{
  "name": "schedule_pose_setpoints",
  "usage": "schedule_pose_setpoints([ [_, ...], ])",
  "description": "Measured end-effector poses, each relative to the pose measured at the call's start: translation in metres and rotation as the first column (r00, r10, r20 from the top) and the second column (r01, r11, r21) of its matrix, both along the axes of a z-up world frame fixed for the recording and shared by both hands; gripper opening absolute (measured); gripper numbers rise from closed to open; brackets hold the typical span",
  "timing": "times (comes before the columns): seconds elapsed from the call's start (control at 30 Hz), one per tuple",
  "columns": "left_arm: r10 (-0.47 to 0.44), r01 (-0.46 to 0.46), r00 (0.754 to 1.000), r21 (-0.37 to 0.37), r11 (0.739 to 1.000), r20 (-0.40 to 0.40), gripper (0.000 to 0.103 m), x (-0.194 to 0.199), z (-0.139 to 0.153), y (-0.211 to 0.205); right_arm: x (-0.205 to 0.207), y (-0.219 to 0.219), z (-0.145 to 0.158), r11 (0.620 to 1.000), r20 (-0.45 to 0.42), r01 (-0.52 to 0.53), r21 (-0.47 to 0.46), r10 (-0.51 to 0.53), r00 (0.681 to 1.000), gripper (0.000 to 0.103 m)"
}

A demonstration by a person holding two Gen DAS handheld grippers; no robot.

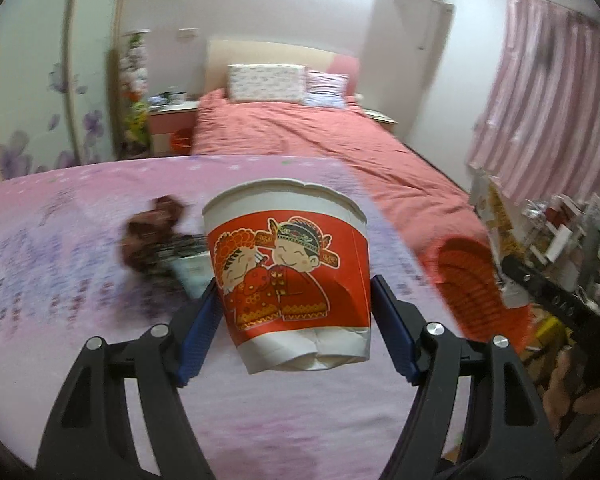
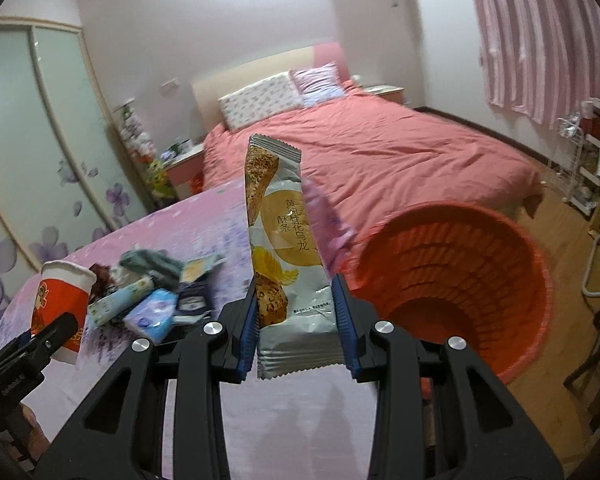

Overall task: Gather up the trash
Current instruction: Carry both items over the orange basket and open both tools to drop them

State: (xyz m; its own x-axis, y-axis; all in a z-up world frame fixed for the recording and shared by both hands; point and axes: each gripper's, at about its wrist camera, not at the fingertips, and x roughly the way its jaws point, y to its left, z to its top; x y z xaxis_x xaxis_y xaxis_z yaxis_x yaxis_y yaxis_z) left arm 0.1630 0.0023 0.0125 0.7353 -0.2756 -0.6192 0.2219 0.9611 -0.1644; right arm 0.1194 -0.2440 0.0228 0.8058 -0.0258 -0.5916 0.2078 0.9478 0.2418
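Now we hold the cup (image 1: 288, 276) upright in the left gripper (image 1: 294, 320), jaws wide and clamped on its sides, above the pink cloth (image 1: 60, 280). Right gripper (image 2: 296, 320) pinches a wrapper (image 2: 288, 248), beside the orange bin (image 2: 460, 288).

Home bedroom: double bed with coral-pink quilt (image 2: 364, 148) and two patterned pillows (image 2: 260, 104), pink striped window curtain (image 2: 540, 36), sliding wardrobe doors with purple flower print (image 2: 32, 152), pink-fronted bedside cabinet (image 1: 172, 120).
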Motion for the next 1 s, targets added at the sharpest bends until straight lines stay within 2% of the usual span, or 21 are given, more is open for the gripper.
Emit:
schedule_pose_setpoints([
  [0.23, -0.181, 0.181, 0.983, -0.031, 0.983, 0.007, 0.071, 0.008, 0.000, -0.084, -0.010, -0.047, -0.008, 0.995, 0.012, 0.098, 0.018, -0.098, 0.995, 0.035],
  [0.57, -0.372, 0.372, 0.928, -0.017, 0.928, -0.014, 0.071, 0.026, -0.018, -0.200, -0.005, -0.101, -0.029, 0.979, 0.006, 0.182, 0.086, -0.184, 0.983, 0.035],
  [0.77, -0.434, 0.435, 0.900, 0.025, 0.900, -0.044, 0.072, 0.042, -0.039, -0.250, 0.002, -0.125, -0.050, 0.970, -0.022, 0.197, 0.140, -0.196, 0.980, 0.036],
  [0.8, -0.438, 0.440, 0.897, 0.029, 0.898, -0.057, 0.072, 0.043, -0.043, -0.255, 0.004, -0.128, -0.055, 0.969, -0.027, 0.192, 0.156, -0.190, 0.981, 0.038],
  [0.87, -0.434, 0.438, 0.897, 0.044, 0.898, -0.085, 0.073, 0.051, -0.053, -0.263, 0.007, -0.135, -0.057, 0.964, -0.038, 0.195, 0.178, -0.192, 0.981, 0.042],
  [0.93, -0.419, 0.426, 0.903, 0.063, 0.903, -0.099, 0.079, 0.056, -0.060, -0.265, 0.008, -0.137, -0.062, 0.961, -0.052, 0.206, 0.184, -0.200, 0.978, 0.053],
  [1.0, -0.402, 0.410, 0.910, 0.071, 0.909, -0.107, 0.083, 0.060, -0.066, -0.263, 0.003, -0.138, -0.065, 0.959, -0.057, 0.217, 0.181, -0.210, 0.976, 0.055],
])
